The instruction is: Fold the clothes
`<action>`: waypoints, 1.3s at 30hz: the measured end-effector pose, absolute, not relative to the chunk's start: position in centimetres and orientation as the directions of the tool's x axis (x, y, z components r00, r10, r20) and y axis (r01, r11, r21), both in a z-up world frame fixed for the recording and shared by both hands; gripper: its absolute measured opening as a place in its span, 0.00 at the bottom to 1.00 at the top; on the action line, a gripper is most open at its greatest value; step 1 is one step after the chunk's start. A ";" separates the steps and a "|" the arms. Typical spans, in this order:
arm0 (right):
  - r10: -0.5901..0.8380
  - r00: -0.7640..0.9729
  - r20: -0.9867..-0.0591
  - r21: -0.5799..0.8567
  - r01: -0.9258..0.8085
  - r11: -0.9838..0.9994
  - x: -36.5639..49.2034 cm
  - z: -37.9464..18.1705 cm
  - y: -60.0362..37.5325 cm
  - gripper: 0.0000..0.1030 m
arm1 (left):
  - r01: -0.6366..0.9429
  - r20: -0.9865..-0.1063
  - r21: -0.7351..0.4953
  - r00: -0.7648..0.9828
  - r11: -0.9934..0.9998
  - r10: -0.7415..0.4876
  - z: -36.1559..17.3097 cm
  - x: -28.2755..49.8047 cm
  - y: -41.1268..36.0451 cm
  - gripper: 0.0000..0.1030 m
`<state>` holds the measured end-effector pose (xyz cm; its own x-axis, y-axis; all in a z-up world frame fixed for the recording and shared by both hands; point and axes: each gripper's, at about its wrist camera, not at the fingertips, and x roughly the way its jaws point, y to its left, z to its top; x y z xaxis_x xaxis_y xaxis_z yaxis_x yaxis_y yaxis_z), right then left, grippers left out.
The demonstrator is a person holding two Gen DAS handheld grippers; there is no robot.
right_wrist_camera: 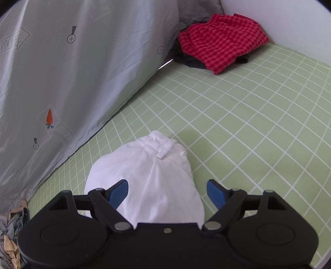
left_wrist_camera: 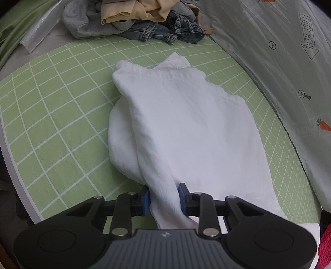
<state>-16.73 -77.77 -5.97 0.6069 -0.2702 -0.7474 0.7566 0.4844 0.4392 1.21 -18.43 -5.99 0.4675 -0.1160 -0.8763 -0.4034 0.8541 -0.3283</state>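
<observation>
A white garment (left_wrist_camera: pixel 186 128), likely trousers, lies partly folded on the green checked mat (left_wrist_camera: pixel 51 124). My left gripper (left_wrist_camera: pixel 163 198) is shut on a bunched fold of its near end. In the right wrist view the garment's waistband end (right_wrist_camera: pixel 153 178) lies between the spread blue fingers (right_wrist_camera: pixel 215 193) of my right gripper (right_wrist_camera: pixel 167 193), which is open and hovers over the cloth without pinching it.
A pile of unfolded clothes (left_wrist_camera: pixel 132 18), grey, tan and denim, lies at the far edge of the mat. A grey printed sheet (right_wrist_camera: pixel 72 72) rises along one side. A red checked garment (right_wrist_camera: pixel 221 41) lies folded on dark clothes at the far corner.
</observation>
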 end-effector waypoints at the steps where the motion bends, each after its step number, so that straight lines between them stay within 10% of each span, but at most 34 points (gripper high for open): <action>1: -0.268 0.603 -0.752 0.446 0.764 0.467 -17.4 -6.2 -77.8 0.81 | -0.395 -0.877 -0.322 0.467 0.861 -0.113 -5.9 1.1 -18.5 0.29; 11: -0.112 0.654 -0.748 0.604 0.741 0.293 -22.4 -9.1 -76.4 0.80 | -0.338 -0.882 -0.296 0.457 0.893 -0.119 -5.4 0.5 -18.9 0.28; 13: -0.080 0.681 -0.728 0.642 0.718 0.269 -22.9 -9.6 -75.8 0.69 | -0.327 -0.882 -0.295 0.454 0.898 -0.124 -5.4 0.3 -18.9 0.27; 18: -0.097 0.724 -0.683 0.657 0.668 0.350 -23.3 -8.7 -74.7 0.03 | -0.283 -0.884 -0.274 0.450 0.919 -0.125 -5.4 0.0 -19.2 0.26; 20: -0.117 0.739 -0.663 0.654 0.649 0.388 -23.5 -8.0 -74.3 0.00 | -0.259 -0.885 -0.261 0.450 0.930 -0.122 -5.3 -0.1 -19.4 0.25; 28: -0.160 0.737 -0.656 0.609 0.643 0.464 -23.3 -5.1 -76.1 0.04 | -0.274 -0.880 -0.292 0.453 0.916 -0.146 -5.8 -0.5 -18.8 0.25; 31: -0.111 0.699 -0.706 0.605 0.678 0.418 -23.4 -6.7 -76.2 0.34 | -0.292 -0.876 -0.307 0.458 0.906 -0.149 -6.0 -0.7 -18.7 0.25; 39: -0.059 0.696 -0.716 0.641 0.689 0.338 -24.1 -8.3 -74.4 0.56 | -0.267 -0.874 -0.286 0.466 0.920 -0.137 -5.8 -1.6 -18.6 0.11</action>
